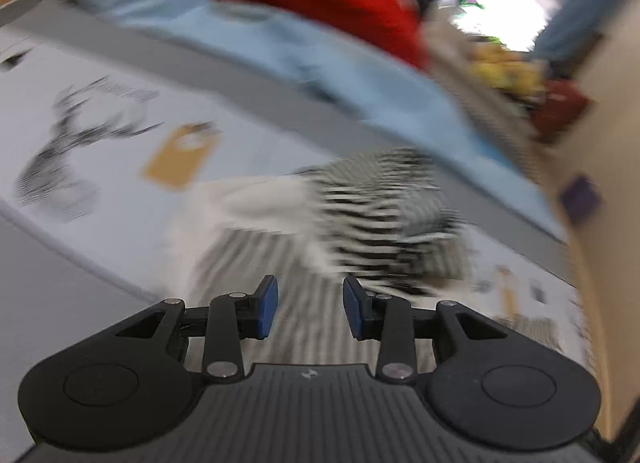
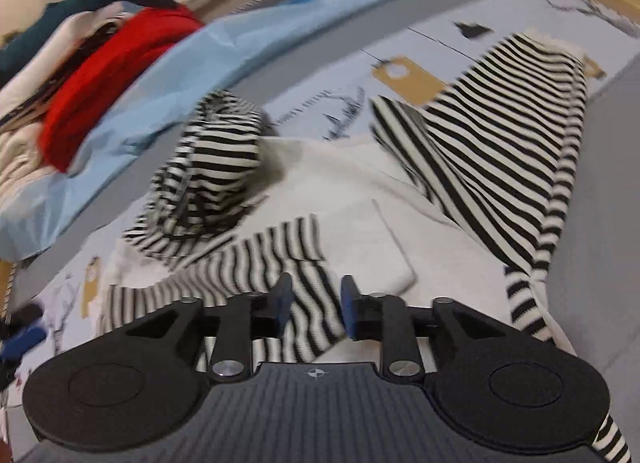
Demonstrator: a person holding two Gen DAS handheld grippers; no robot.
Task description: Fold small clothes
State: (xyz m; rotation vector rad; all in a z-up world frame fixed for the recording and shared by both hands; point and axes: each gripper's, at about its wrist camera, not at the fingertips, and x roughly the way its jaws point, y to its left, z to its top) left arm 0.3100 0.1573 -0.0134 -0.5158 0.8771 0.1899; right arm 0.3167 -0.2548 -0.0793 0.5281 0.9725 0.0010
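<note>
Both tongs of mine stand parted with nothing pinched: the left tongs (image 1: 310,309) hover over blurred striped cloth, the right tongs (image 2: 316,309) over a striped sleeve (image 2: 296,283). Beyond them the black-and-white striped garment (image 2: 500,135) lies spread on the printed sheet (image 2: 304,79) of the bed, its bunched part (image 2: 216,159) near the light-blue cloth (image 2: 224,51) and red garment (image 2: 108,79) at the far edge.
</note>
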